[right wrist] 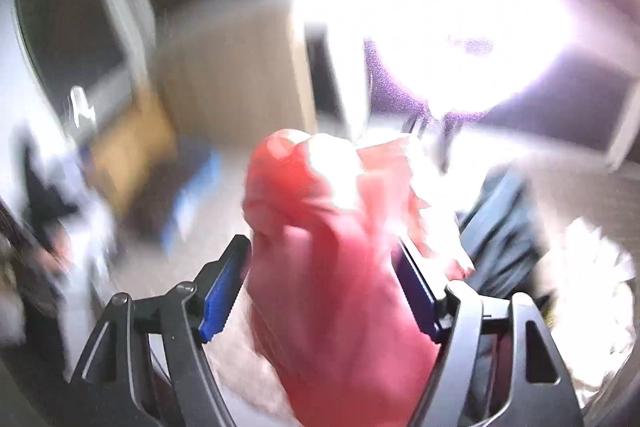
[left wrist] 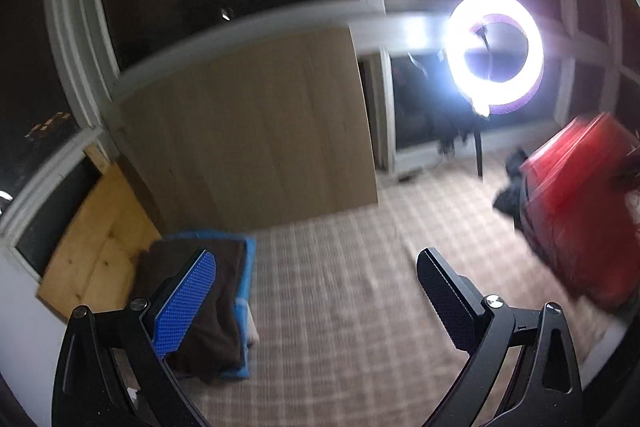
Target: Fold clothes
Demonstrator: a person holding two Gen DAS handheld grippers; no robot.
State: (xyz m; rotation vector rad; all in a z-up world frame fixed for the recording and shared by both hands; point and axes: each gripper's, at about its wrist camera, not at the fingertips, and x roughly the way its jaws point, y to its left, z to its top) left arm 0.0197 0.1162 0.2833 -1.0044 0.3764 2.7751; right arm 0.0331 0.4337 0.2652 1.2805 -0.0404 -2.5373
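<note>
A red garment [right wrist: 320,247] fills the middle of the blurred right wrist view, bunched between the blue-padded fingers of my right gripper [right wrist: 320,283], which is shut on it. The same red garment [left wrist: 576,203] hangs at the right edge of the left wrist view, lifted above the checked beige surface [left wrist: 340,307]. My left gripper [left wrist: 316,291] stands open over that surface with nothing between its fingers. A folded dark brown garment [left wrist: 200,311] lies on folded blue cloth [left wrist: 246,291] at the lower left, behind the left fingertip [left wrist: 188,303].
A bright ring light [left wrist: 494,53] on a stand glares at the back right. A wooden board [left wrist: 256,131] leans against the dark windows, and a smaller pine panel [left wrist: 100,243] stands to the left. Dark clothes [right wrist: 500,227] and white cloth [right wrist: 592,307] lie to the right.
</note>
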